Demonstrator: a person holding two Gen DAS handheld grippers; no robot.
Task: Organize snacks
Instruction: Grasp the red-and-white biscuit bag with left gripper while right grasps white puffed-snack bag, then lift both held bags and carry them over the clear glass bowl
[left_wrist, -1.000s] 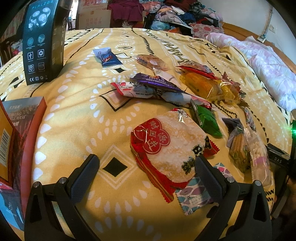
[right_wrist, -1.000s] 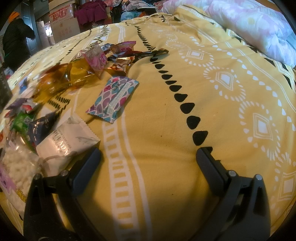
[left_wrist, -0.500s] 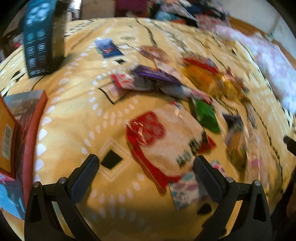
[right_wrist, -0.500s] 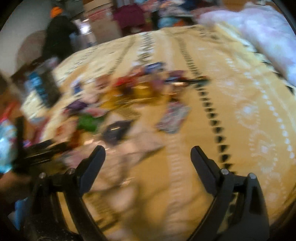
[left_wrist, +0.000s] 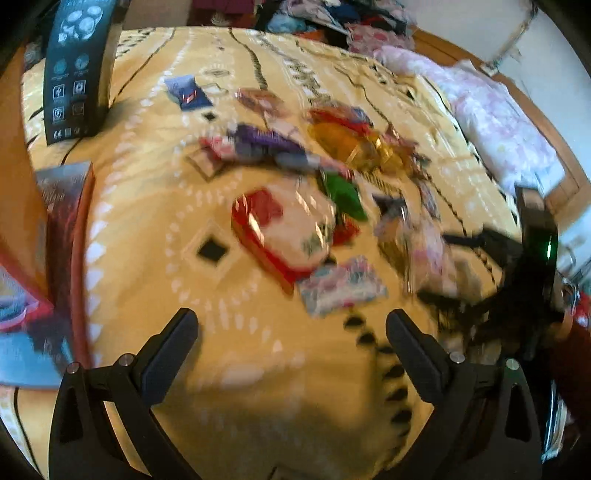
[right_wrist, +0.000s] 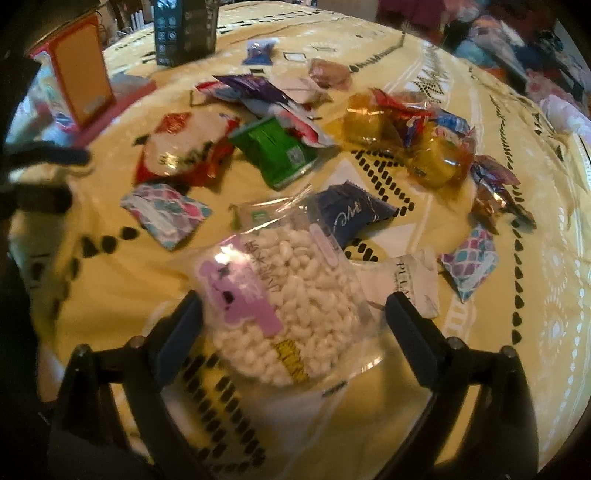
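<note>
- Snack packets (right_wrist: 273, 151) lie scattered across the bed (right_wrist: 498, 354).
- Puffed-rice bag (right_wrist: 288, 295) lies nearest, in front.
- Two boxes (right_wrist: 184, 29) stand behind, at the left.

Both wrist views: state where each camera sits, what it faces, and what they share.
Left wrist: sits on the left gripper, angled down over the yellow patterned bedspread toward scattered snacks; its two open black fingers show, with the right gripper at the right edge.
Right wrist: sits on the right gripper, angled down; open fingers flank the clear bag of white puffed grains.
Shared: the red-and-white round snack pack and the green foil packet.
</note>
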